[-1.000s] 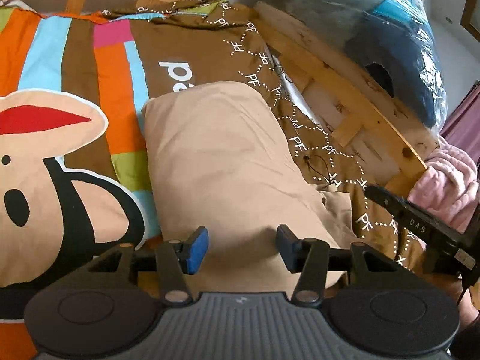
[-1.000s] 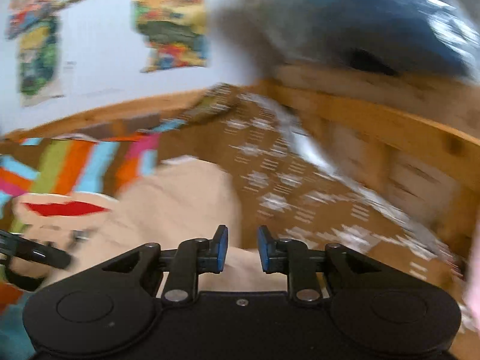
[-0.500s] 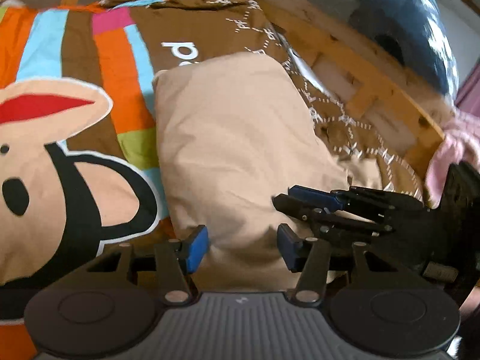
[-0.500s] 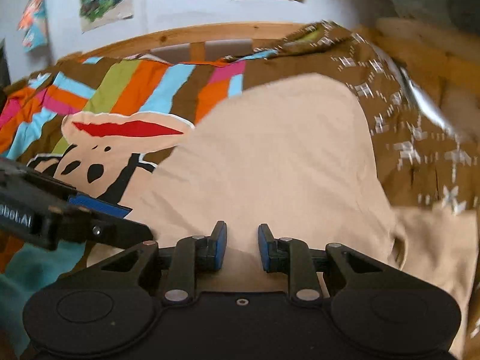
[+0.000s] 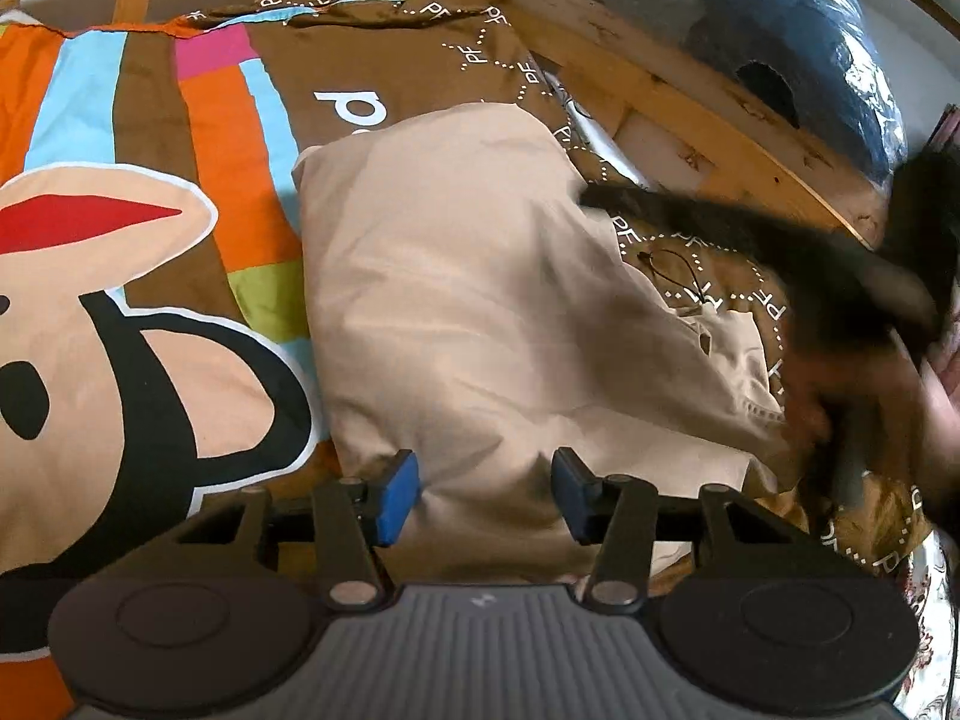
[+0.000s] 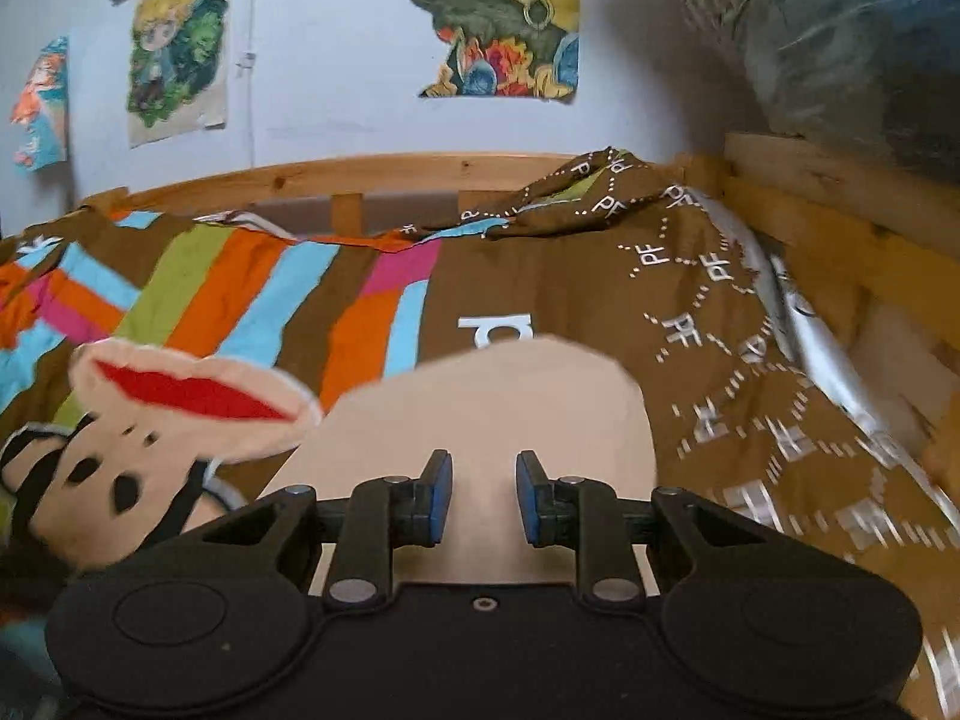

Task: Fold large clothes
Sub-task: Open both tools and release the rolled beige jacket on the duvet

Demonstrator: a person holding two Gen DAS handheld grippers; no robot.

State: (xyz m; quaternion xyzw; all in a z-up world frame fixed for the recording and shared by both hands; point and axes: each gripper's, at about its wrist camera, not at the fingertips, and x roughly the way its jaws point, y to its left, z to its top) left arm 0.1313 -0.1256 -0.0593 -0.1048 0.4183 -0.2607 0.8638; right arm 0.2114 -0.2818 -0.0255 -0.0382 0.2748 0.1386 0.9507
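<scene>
Beige clothing, folded into a thick, long bundle, lies on the bed cover and stretches away from both cameras. Its near end sits just in front of the left gripper, whose blue-padded fingers stand wide apart with only cloth between them and nothing held. At the right of this view a looser part of the garment, with small slits in it, spreads toward a dark blurred shape; this is probably the right gripper, but the blur hides its details. In the right wrist view the jaws of the right gripper are parted to a moderate gap, narrower than on the left, and they hold nothing; the beige bundle is seen between and beyond them.

Left of the garment, the bed cover shows a big cartoon monkey face with a red mouth, and beyond it stripes of orange, light blue, green and pink. Right of the bundle the cover is brown with a dotted "PF" pattern. Farther on, a wooden bed frame curves around the mattress. On the right stands a large plastic-wrapped bundle in blue and dark colours. On the pale wall behind hang colourful posters.
</scene>
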